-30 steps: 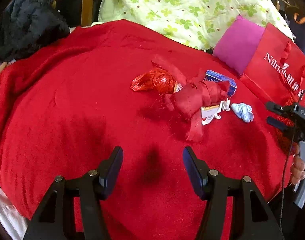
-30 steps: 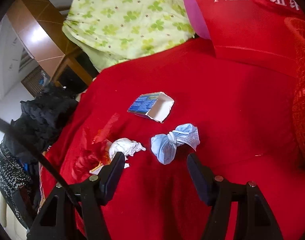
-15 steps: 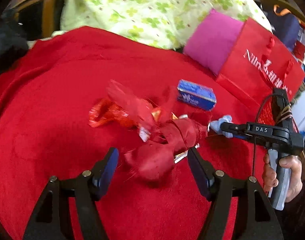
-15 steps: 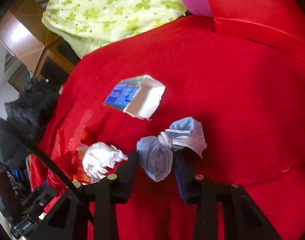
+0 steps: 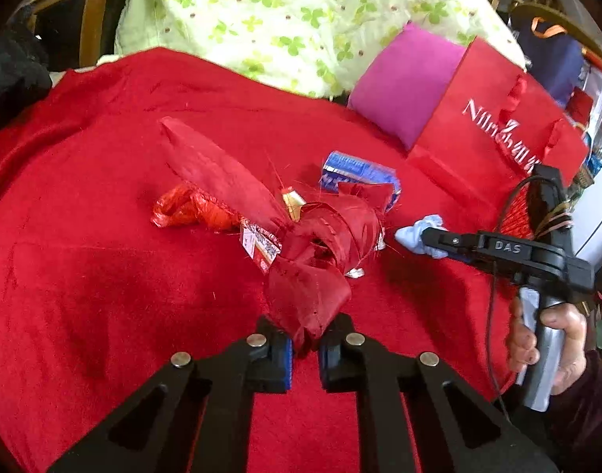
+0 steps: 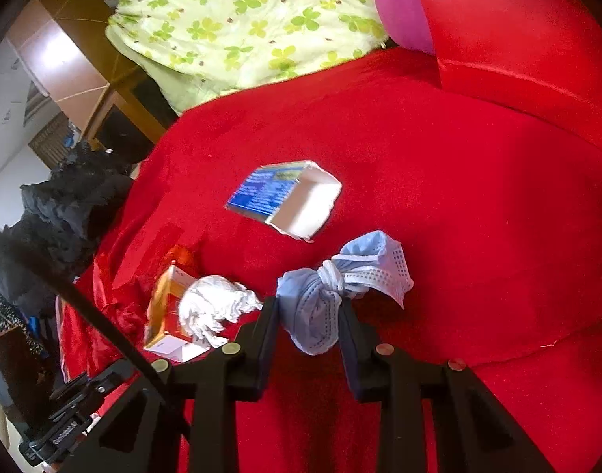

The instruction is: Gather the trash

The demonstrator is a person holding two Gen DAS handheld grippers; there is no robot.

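Shiny satin ribbon point(image 5: 312, 260) on plush velvety red blanket point(image 5: 103, 276) (matt cardboard box point(image 6: 289, 201) nearby).

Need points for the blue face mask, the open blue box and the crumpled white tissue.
blue face mask point(image 6: 312, 307): right wrist view, bunched lower lobe between the jaws.
open blue box point(image 6: 308, 207): right wrist view, white inside of the open end.
crumpled white tissue point(image 6: 210, 303): right wrist view, middle of the wad.

One blue box point(image 6: 285, 201), one blue mask point(image 6: 340, 280), one white paper ball point(image 6: 214, 309), maybe two red wrappers point(image 5: 308, 260).
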